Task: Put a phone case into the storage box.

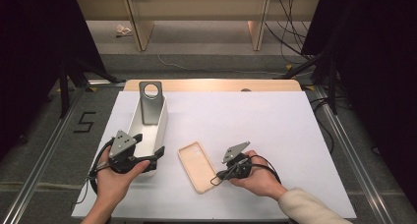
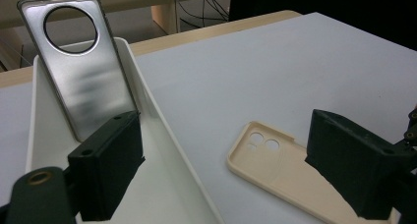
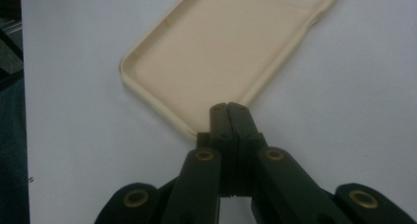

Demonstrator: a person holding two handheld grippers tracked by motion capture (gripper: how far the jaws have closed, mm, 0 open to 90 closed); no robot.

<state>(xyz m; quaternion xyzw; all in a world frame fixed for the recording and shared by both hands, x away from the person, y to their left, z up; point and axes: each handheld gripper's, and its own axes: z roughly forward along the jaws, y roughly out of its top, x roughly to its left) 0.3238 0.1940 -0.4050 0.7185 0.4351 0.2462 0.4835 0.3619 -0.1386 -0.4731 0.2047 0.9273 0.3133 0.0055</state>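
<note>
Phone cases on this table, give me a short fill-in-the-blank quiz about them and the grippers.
1. The grey case leans upright inside the white ____.
2. The beige case lies flat on the ____.
3. The right gripper, at that case's rim, has its jaws ____.
4. The left gripper has its jaws ____.

Missing words: bin; table; shut; open

the beige phone case (image 1: 197,167) looks like soft matt plastic or silicone, smooth inside. the grey phone case (image 2: 82,62) has a brushed, metallic sheen with blurred reflections. the white bin (image 2: 162,135) seems smooth plastic with a slight gloss. the table cover (image 1: 255,126) is matt white, paper-like; a pale wood table edge (image 1: 211,84) shows beyond it.
</note>
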